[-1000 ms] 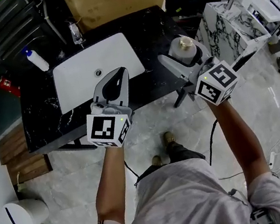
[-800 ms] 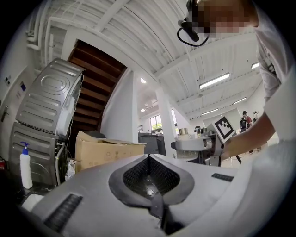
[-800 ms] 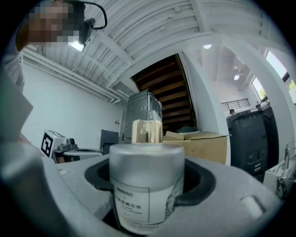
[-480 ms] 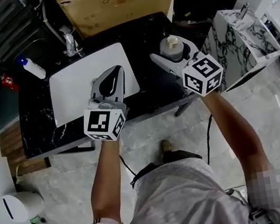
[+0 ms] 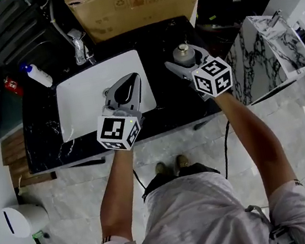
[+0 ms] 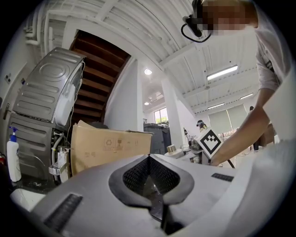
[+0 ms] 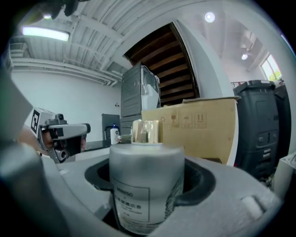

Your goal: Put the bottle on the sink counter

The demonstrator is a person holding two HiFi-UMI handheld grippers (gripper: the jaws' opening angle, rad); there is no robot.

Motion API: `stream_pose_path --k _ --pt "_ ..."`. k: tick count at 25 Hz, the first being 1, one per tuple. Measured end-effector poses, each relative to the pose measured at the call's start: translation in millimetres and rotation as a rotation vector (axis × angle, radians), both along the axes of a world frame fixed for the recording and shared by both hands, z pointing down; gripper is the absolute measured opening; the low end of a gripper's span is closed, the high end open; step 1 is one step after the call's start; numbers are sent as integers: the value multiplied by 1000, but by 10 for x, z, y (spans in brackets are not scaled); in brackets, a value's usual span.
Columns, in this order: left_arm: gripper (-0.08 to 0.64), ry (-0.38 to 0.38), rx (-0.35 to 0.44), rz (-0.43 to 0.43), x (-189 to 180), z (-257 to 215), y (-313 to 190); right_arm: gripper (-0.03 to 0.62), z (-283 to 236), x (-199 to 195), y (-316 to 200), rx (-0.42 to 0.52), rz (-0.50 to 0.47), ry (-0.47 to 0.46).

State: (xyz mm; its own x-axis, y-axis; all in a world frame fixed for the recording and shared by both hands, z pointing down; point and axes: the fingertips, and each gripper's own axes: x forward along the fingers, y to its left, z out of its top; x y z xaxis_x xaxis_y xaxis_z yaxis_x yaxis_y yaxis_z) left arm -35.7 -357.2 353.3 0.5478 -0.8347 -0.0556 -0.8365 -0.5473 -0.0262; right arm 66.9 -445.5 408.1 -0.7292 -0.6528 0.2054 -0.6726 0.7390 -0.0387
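Holding left tool (image 5: pixel 131 81) shut, nothing in it, over near half of sink (image 5: pixel 80 108). Gripping bottle (image 7: pixel 147 185) in right tool (image 5: pixel 187 62), just beyond and to the right, jaws closed on its sides. Carrying it upright: long axis vertical, gold cap up, over bare black bench (image 5: pixel 155 36) just right of sink. Can't tell whether base touches bench. Looks close to done: needs only straight-down travel, then release, no sideways shift, right hand alone. Watch for tipping on release. Farther back: faucet (image 5: pixel 78 47) and spray bottle (image 5: pixel 36 74) at left rear, well apart from the drop spot; box (image 5: pixel 131 2) behind bench
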Motion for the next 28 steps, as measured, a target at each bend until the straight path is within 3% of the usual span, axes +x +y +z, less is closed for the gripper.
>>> stream_pose_path --k 18,28 --pt "0 -5 -21 50 -181 122 -223 336 702 -275 -434 -155 17 189" --pt "-2 -1 -41 54 -237 220 -293 336 879 -330 -508 -194 7 233"
